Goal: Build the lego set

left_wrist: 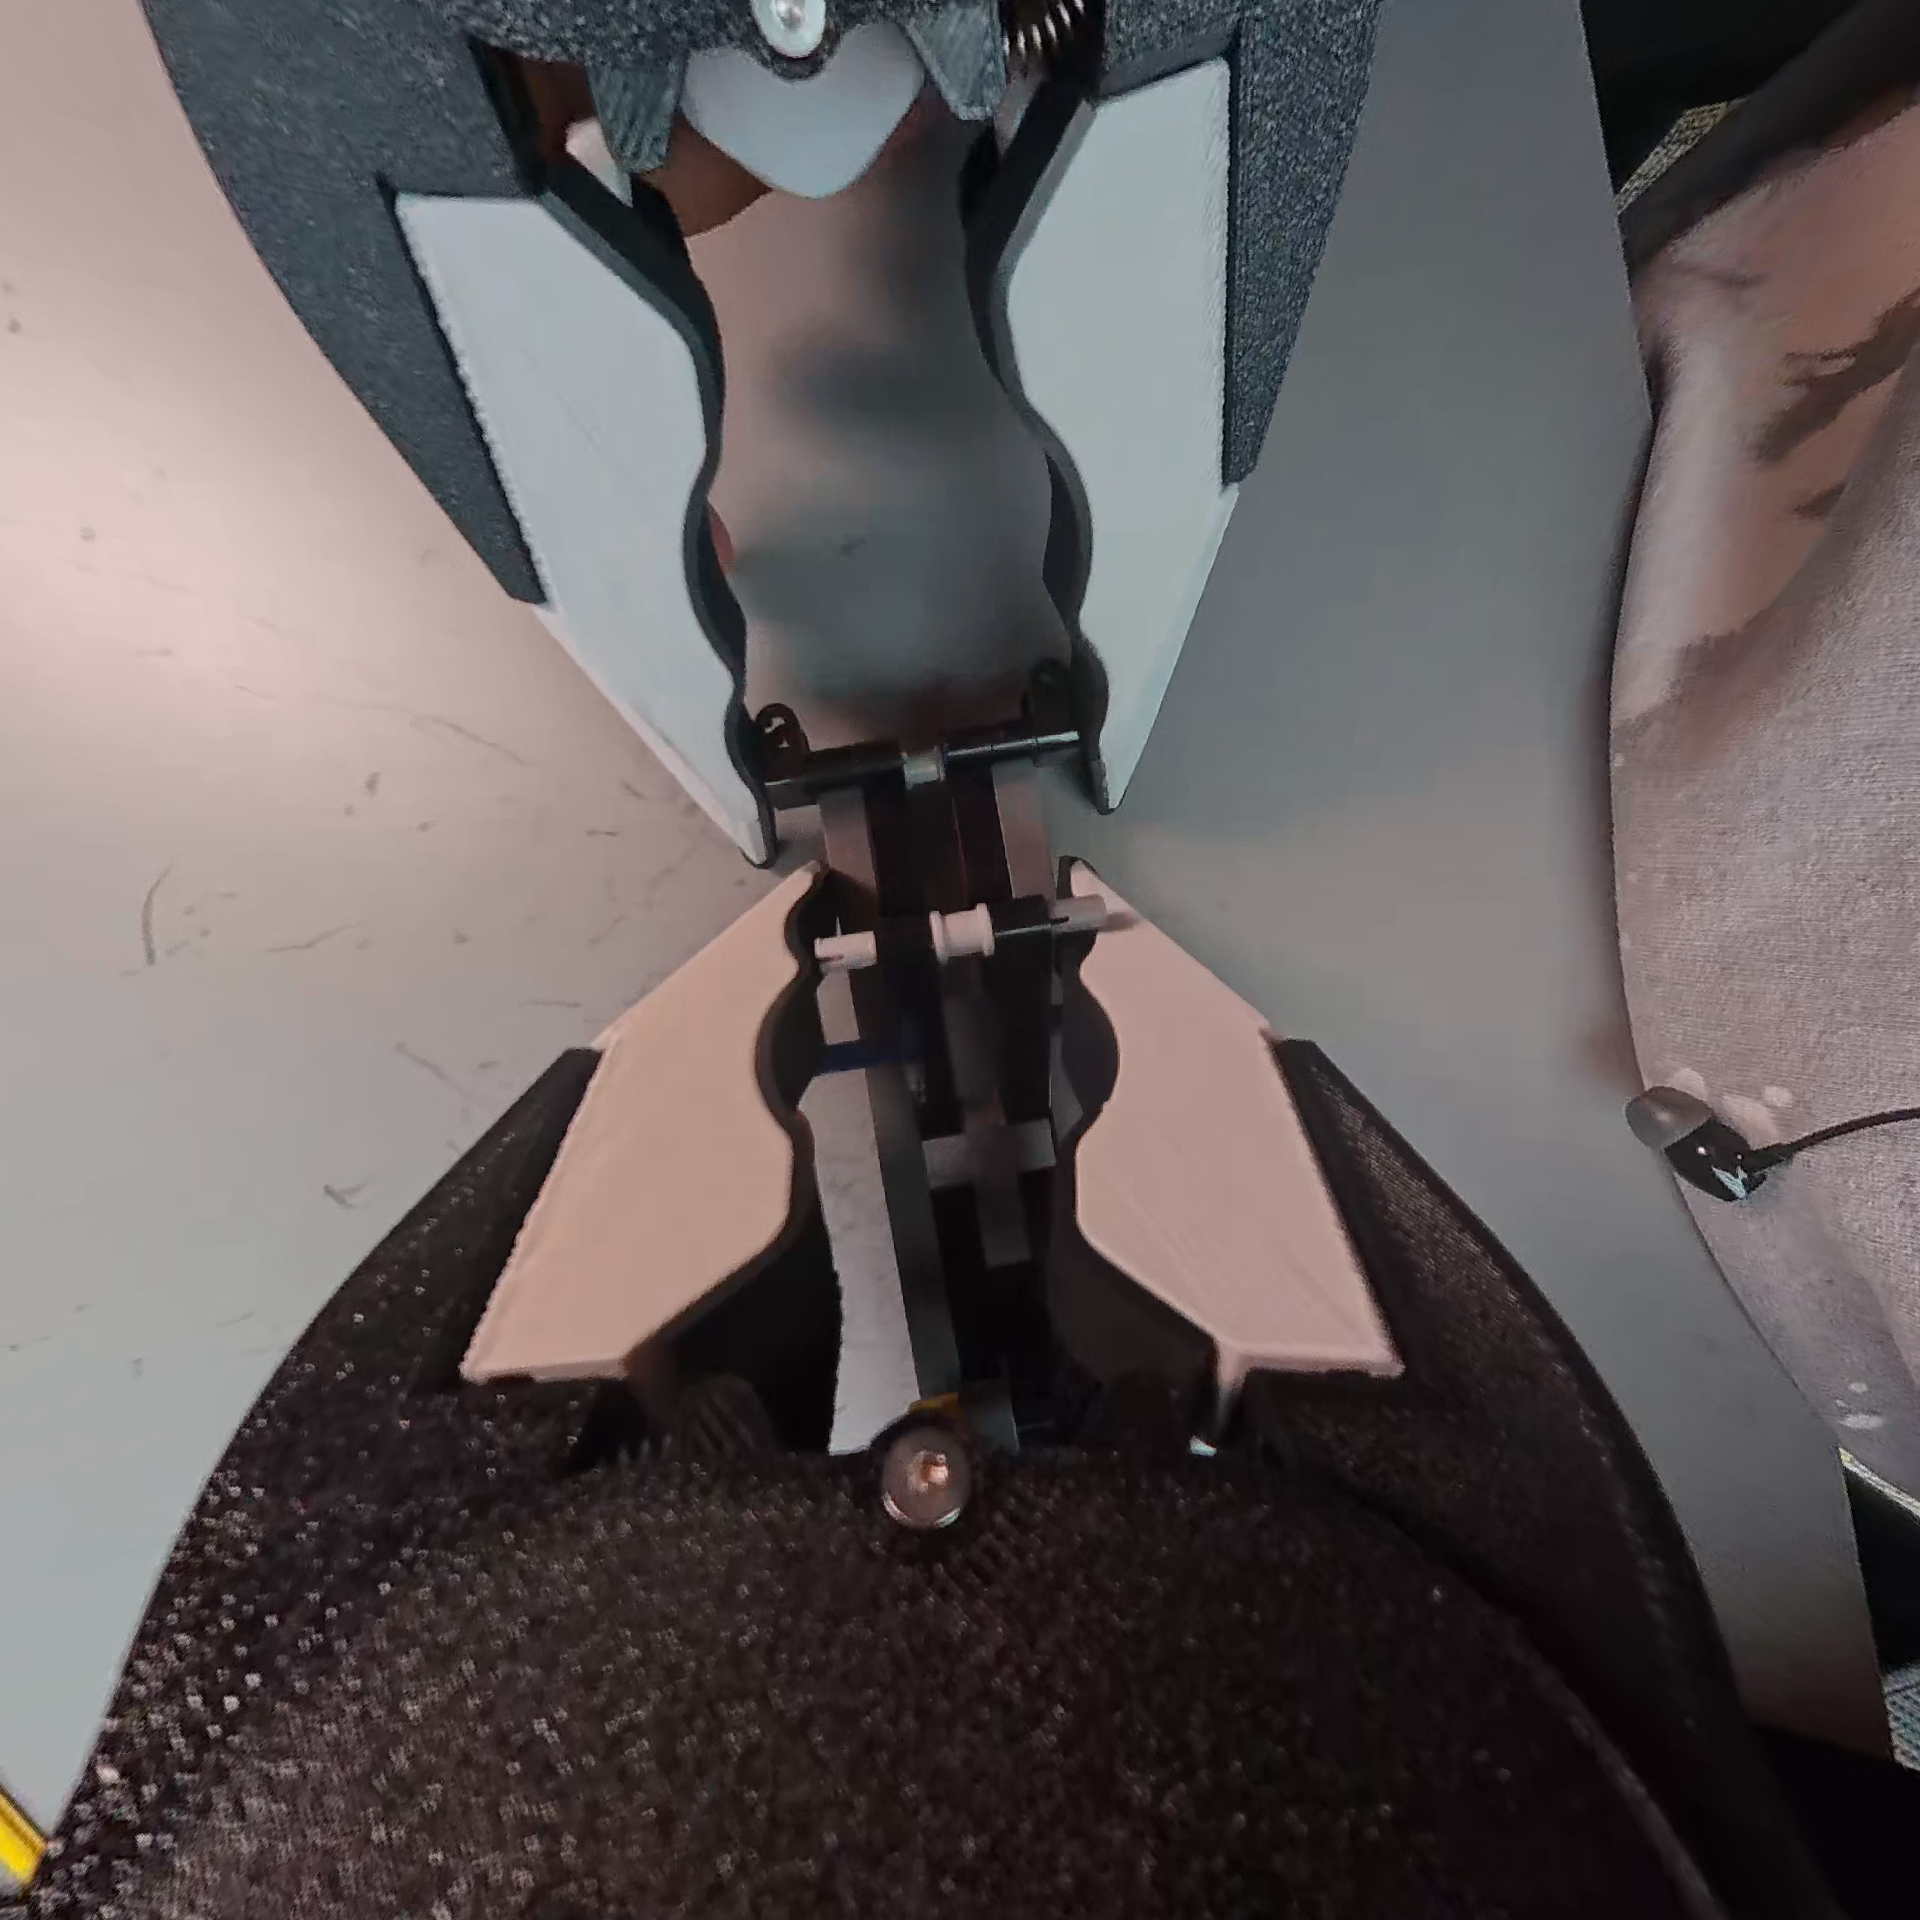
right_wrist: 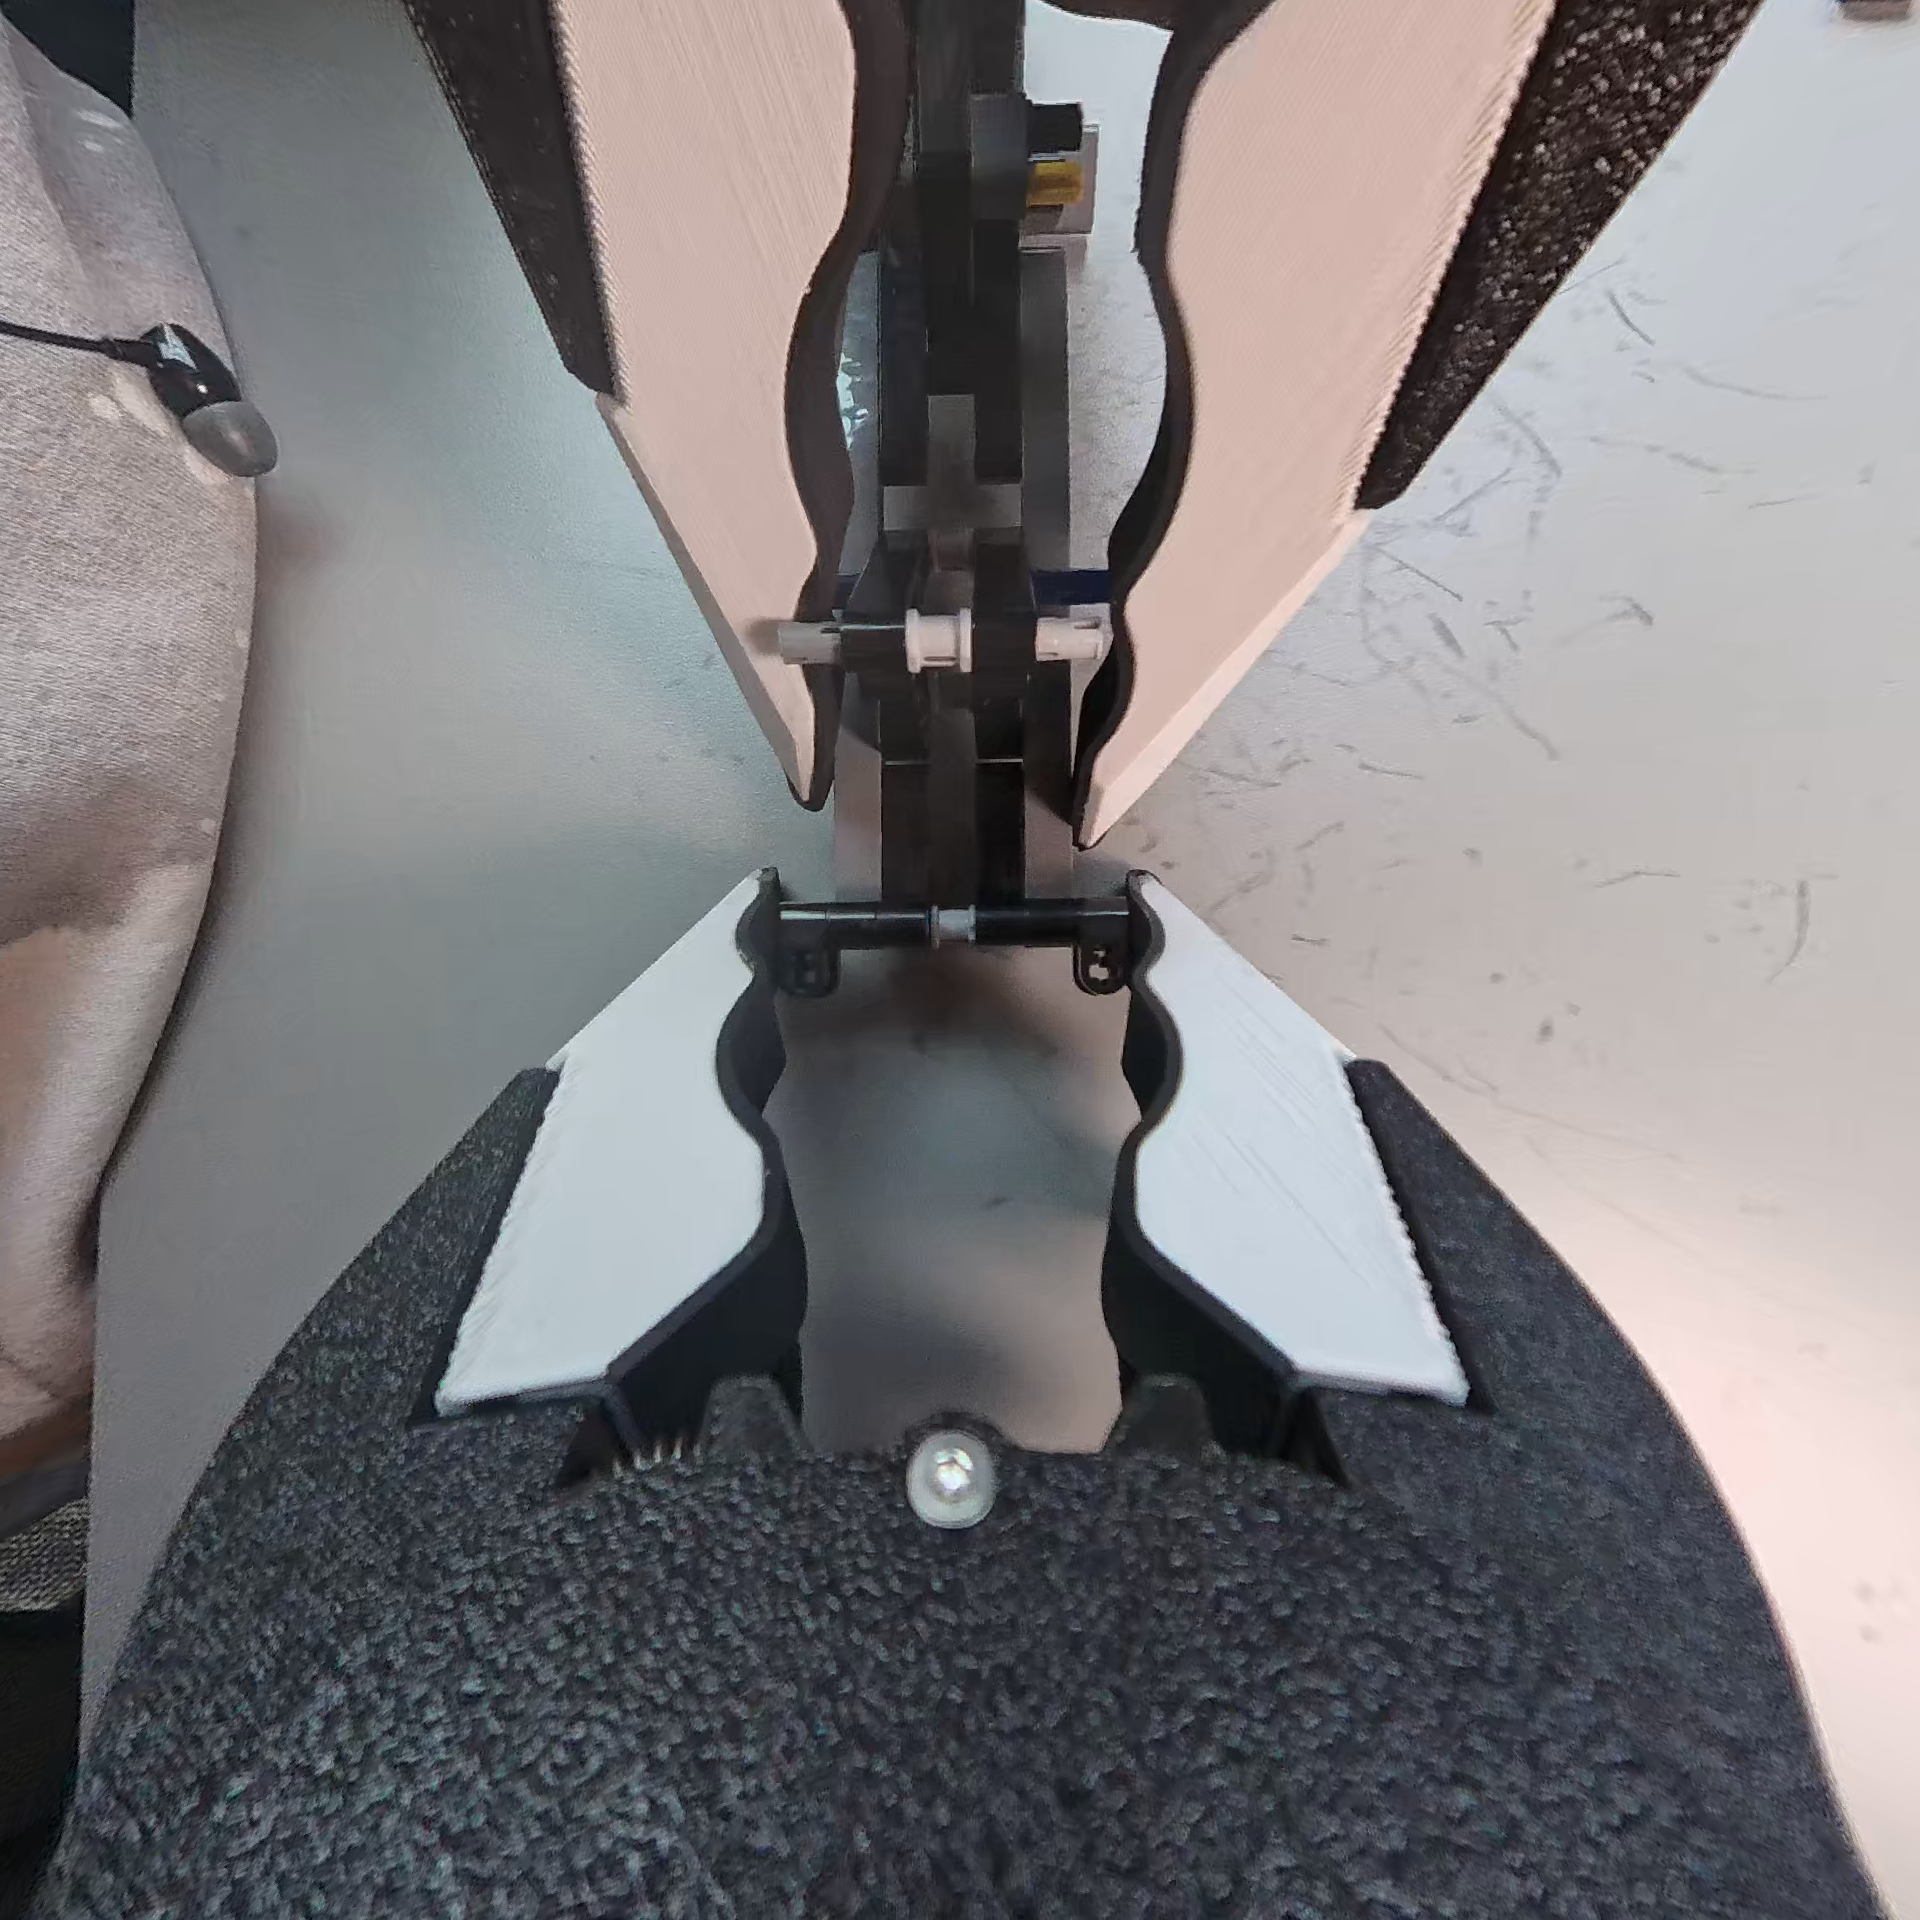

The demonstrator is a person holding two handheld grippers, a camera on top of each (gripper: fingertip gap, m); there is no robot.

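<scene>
A slim lego assembly [left_wrist: 914,1143] of black and grey beams, crossed by a white pin, lies between my left gripper's [left_wrist: 951,894] tan fingers, which are shut on it. The right gripper [left_wrist: 935,810] faces it from above with white fingers. In the right wrist view, my right gripper [right_wrist: 954,899] is shut on a black axle [right_wrist: 883,923] with a small grey bush, at the near end of the assembly [right_wrist: 951,727]. The left gripper [right_wrist: 945,805] reaches in from the top. Both hold the build just above the white table [right_wrist: 1558,831].
The table [left_wrist: 260,727] is scuffed. A person in a light grey garment [left_wrist: 1766,727] sits at its edge, with a small black clip on a cord [left_wrist: 1688,1138], also in the right wrist view [right_wrist: 208,405]. A yellow piece [right_wrist: 1055,187] lies behind the assembly. The tips of both grippers are at nearly the same place.
</scene>
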